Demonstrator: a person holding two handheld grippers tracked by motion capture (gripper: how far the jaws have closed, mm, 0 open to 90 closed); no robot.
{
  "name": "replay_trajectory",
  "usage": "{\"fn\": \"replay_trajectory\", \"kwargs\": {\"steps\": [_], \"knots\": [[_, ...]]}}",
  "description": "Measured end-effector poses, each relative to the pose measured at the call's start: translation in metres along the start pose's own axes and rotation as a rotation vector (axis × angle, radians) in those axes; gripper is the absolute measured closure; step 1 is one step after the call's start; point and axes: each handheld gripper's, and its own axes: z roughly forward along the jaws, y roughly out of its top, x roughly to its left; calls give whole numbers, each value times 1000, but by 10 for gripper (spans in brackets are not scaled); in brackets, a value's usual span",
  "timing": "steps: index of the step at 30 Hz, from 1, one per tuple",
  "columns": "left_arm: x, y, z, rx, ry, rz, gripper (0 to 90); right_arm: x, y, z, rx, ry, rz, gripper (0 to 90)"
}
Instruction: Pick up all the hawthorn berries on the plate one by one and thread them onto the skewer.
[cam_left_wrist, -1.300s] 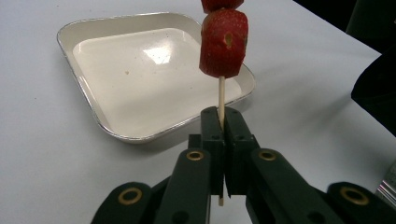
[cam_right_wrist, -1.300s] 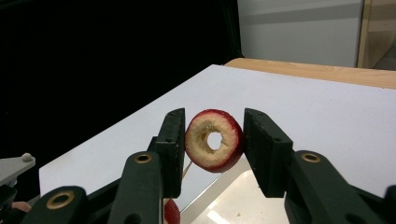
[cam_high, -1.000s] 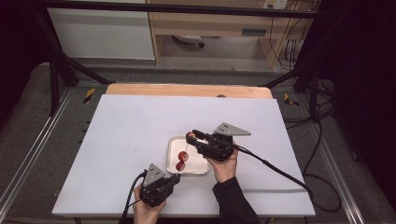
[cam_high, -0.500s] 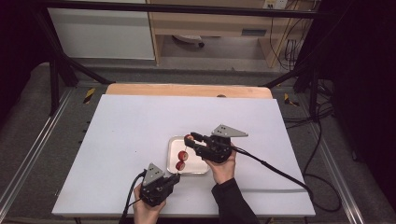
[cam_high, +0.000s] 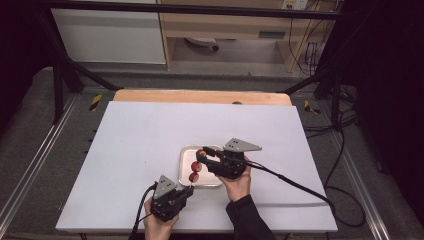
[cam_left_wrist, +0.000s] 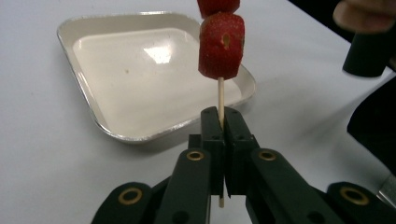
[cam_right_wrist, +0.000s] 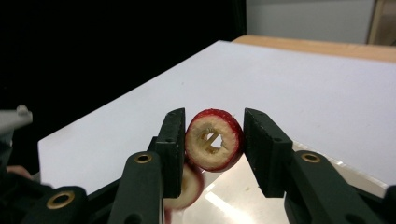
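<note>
White table (cam_high: 150, 150) in the high view carries a metal tray (cam_high: 186, 159) near its front middle; the right gripper (cam_high: 201, 159) reaches over the tray from the right, the left gripper (cam_high: 189, 189) sits just near of it. Left gripper view: its jaws are clamped tight on a wooden skewer (cam_left_wrist: 221, 95) standing upright with red fruit pieces (cam_left_wrist: 221, 45) threaded above the tray's near corner. Right gripper view: the jaws squeeze a cored red fruit slice (cam_right_wrist: 214, 139) above the tray.
</note>
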Motion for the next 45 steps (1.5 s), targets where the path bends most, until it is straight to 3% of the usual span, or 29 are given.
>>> {"fn": "replay_trajectory", "kwargs": {"steps": [8, 11, 16, 22, 29, 36, 45], "knots": [[3, -2, 3, 18, 11, 4, 883, 0, -3, 2, 13, 15, 22, 593], [4, -3, 3, 19, 13, 5, 884, 0, 1, -1, -14, 11, 26, 502], [8, -5, 2, 16, 17, 14, 884, -3, 8, -10, 6, -21, -8, 374], [11, -4, 1, 20, 24, 28, 884, -14, 6, -16, 79, -60, -37, 205], [17, -3, -3, 19, 34, 41, 883, -31, -4, -29, 170, -86, -53, 94], [23, 6, -9, 30, 42, 70, 883, -50, -17, -45, 259, -93, -61, 36], [28, 12, -8, 48, 41, 95, 882, -66, -37, -69, 278, -121, -72, 5]]}}
